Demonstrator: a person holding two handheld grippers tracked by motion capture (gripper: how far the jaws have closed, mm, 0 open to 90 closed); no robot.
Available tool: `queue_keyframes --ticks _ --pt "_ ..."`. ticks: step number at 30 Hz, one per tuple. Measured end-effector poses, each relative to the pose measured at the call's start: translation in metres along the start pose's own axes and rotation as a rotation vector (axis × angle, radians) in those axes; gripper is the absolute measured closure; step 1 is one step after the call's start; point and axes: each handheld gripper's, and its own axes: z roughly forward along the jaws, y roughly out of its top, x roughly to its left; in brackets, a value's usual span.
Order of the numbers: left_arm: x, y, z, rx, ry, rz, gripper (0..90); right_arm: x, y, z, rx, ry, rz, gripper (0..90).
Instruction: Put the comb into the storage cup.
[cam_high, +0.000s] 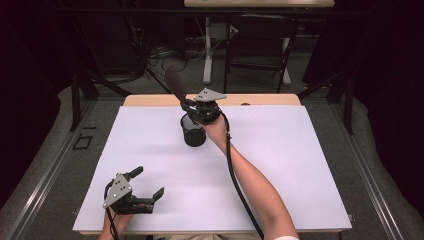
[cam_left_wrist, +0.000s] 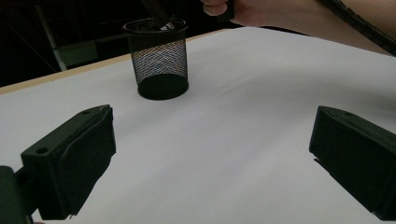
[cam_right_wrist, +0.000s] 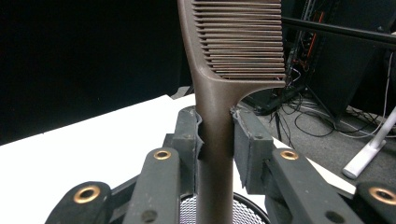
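comb: brown, upright, handle end dipping into the mesh cup
R gripper: right above cup, clamped on comb handle
L gripper: jaws wide apart, nothing in 'em, well away from cup

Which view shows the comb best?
Right gripper view: the comb fills the centre, teeth sharp, handle clamped by the right gripper above the mesh cup. High view shows a dark angled bar; left gripper view shows its lower end at the cup's rim.
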Motion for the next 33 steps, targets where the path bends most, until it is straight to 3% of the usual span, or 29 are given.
queue_keyframes --ticks 33 --pt "0.000 0.000 0.000 0.001 0.002 0.000 0.6 0.000 -0.013 0.004 0.051 0.017 0.007 72.3"
